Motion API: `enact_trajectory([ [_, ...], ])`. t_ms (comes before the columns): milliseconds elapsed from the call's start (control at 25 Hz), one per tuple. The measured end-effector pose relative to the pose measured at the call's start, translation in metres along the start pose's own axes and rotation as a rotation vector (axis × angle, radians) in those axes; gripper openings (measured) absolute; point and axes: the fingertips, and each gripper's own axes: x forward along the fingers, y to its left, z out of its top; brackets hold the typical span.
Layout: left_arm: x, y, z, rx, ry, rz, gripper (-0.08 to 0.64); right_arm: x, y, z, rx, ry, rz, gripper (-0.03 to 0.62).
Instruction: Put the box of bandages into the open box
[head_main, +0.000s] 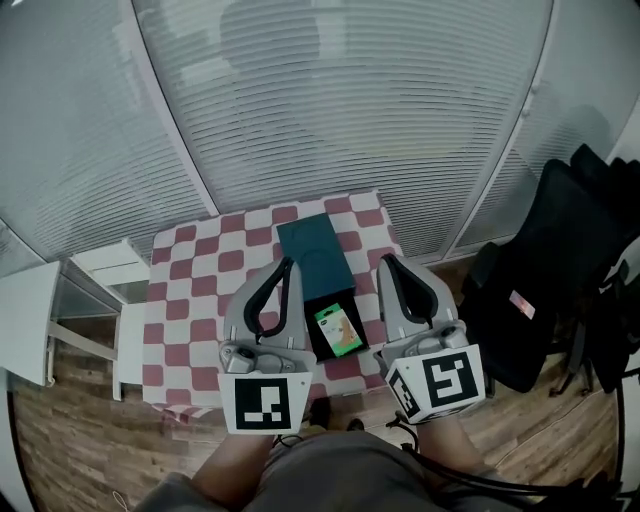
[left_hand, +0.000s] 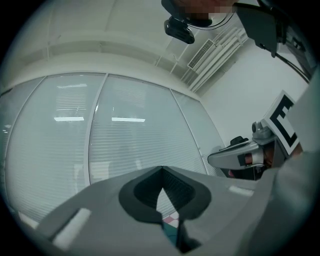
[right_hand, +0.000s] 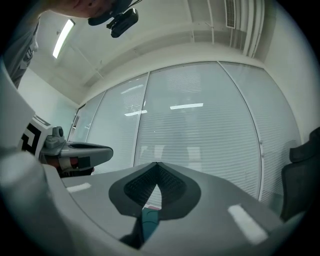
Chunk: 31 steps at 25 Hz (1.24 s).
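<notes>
Bandage box, green, is already lying in the black tray of the open box. The teal lid is folded back behind it, and I can't see anything else in the tray. The box sits on the table, which has a red/white checkered cloth, toward the near edge. Left claw and right claw are both pressed together and empty, flanking the box in the head view and clear of it. Room: wood floor, slatted blinds across a glass wall, white stand left of the table, black chair right. Both gripper views tilt upward, and only they show the ceiling and strip lights. Each catches the other claw at its edge, plus a teal sliver under the jaw tips. The bandage box shows only in the head view.
</notes>
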Motion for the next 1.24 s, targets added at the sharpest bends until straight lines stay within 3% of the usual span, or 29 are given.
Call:
enact_trajectory([
  [1240,-0.01,0.004,0.001,-0.003,-0.005,0.006,0.0,0.001,0.013,0.005,-0.012,-0.011,0.015,0.026],
])
